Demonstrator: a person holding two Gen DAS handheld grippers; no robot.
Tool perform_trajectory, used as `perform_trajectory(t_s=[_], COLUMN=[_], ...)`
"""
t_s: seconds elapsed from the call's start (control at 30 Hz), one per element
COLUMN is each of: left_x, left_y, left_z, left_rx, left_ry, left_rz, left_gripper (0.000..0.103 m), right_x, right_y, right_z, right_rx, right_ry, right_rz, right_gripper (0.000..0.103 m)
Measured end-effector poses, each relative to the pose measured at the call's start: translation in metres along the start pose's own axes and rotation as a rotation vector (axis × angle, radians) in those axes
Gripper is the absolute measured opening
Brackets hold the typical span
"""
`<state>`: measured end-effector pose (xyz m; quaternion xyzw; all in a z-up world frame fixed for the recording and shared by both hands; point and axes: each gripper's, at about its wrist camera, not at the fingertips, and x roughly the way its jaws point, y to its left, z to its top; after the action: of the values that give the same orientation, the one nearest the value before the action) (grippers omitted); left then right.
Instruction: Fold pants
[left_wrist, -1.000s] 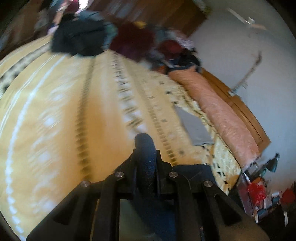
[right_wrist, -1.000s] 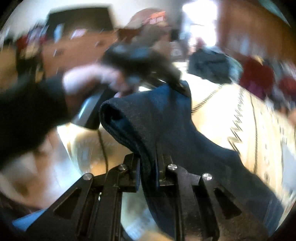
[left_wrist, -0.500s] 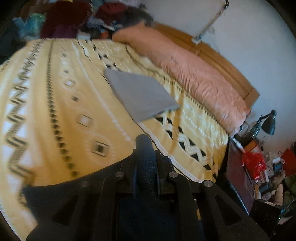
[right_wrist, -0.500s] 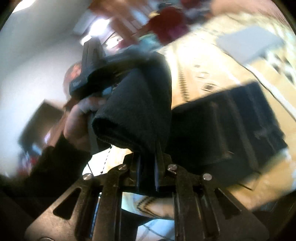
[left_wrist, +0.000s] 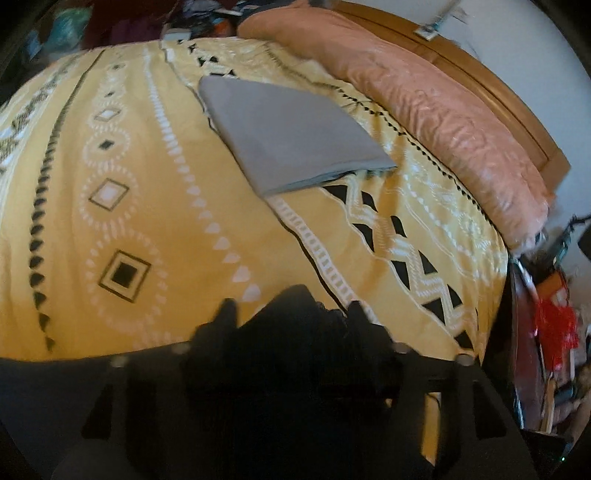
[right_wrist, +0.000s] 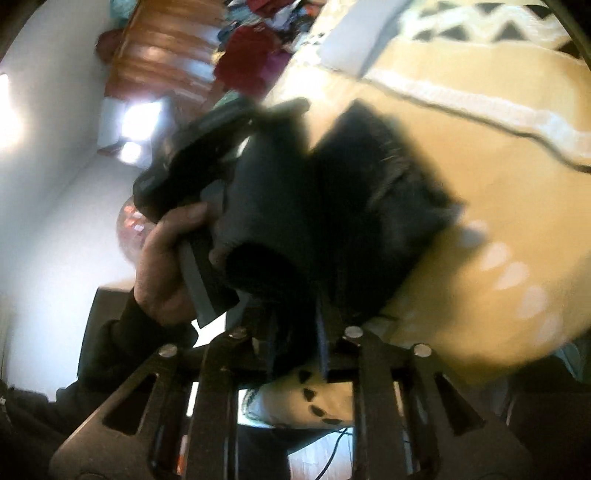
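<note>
Pants (right_wrist: 332, 221), dark and bunched, fill the middle of the right wrist view over the yellow patterned bed (left_wrist: 155, 206). The left gripper (left_wrist: 291, 314) has just been opening; its fingers stand spread with cloth between them. The right gripper (right_wrist: 295, 332) has been opening slightly, cloth between its narrow fingers. A folded grey cloth (left_wrist: 291, 136) lies at upper centre.
</note>
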<state>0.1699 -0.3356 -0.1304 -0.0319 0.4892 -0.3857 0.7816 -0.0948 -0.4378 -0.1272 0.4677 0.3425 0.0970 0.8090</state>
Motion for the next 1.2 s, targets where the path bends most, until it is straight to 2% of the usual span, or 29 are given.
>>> perform_trajectory(t_s=[0.07, 0.2, 0.27, 0.33, 0.47, 0.5, 0.53, 0.6, 0.63, 0.7, 0.73, 0.8, 0.93, 1.0, 1.07, 1.2], left_x=[0.003, -0.02, -0.045, -0.072, -0.135, -0.149, -0.159, -0.177, -0.184, -0.196, -0.201, -0.204, -0.193, -0.182, -0.169, -0.158], left_y=[-0.001, 0.003, 0.01, 0.019, 0.054, 0.069, 0.081, 0.11, 0.126, 0.158, 0.169, 0.185, 0.197, 0.196, 0.194, 0.186], left_z=[-0.001, 0.002, 0.005, 0.006, -0.011, -0.02, -0.027, -0.048, -0.058, -0.081, -0.091, -0.111, -0.133, -0.135, -0.134, -0.13], left_rx=[-0.006, -0.021, -0.021, -0.019, -0.017, -0.036, -0.054, -0.099, -0.14, -0.223, -0.253, -0.282, -0.324, -0.317, -0.313, -0.288], left_ry=[0.01, -0.022, -0.071, -0.115, -0.203, -0.213, -0.217, -0.22, -0.213, -0.202, -0.203, -0.193, -0.166, -0.149, -0.134, -0.142], left_rz=[0.002, -0.023, -0.032, -0.01, 0.055, 0.075, 0.092, 0.137, 0.148, 0.158, 0.172, 0.188, 0.177, 0.172, 0.155, 0.14], left_gripper=[0.067, 0.067, 0.067, 0.067, 0.068, 0.069, 0.069, 0.069, 0.069, 0.069, 0.069, 0.069, 0.069, 0.069, 0.068, 0.068], right_x=[-0.01, -0.016, -0.023, -0.031, -0.064, -0.061, -0.048, -0.014, 0.013, 0.045, 0.067, 0.085, 0.104, 0.106, 0.106, 0.077], right_y=[-0.007, -0.005, -0.005, -0.001, 0.023, 0.028, 0.033, 0.037, 0.038, 0.034, 0.029, 0.021, 0.016, 0.015, 0.013, 0.027], right_z=[0.005, 0.004, 0.004, 0.003, 0.024, 0.033, 0.052, 0.079, 0.096, 0.113, 0.123, 0.128, 0.133, 0.132, 0.133, 0.133], right_rx=[0.0, -0.029, -0.046, -0.084, -0.217, -0.235, -0.259, -0.288, -0.32, -0.328, -0.31, -0.316, -0.304, -0.3, -0.298, -0.334], right_ry=[-0.013, -0.01, -0.025, -0.032, -0.134, -0.128, -0.084, -0.011, 0.051, 0.114, 0.181, 0.221, 0.272, 0.286, 0.288, 0.229], right_rz=[-0.012, -0.055, -0.104, -0.131, -0.222, -0.226, -0.219, -0.206, -0.206, -0.225, -0.201, -0.245, -0.223, -0.21, -0.197, -0.143], right_gripper=[0.021, 0.021, 0.021, 0.021, 0.022, 0.024, 0.028, 0.029, 0.028, 0.029, 0.028, 0.029, 0.029, 0.022, 0.01, 0.008])
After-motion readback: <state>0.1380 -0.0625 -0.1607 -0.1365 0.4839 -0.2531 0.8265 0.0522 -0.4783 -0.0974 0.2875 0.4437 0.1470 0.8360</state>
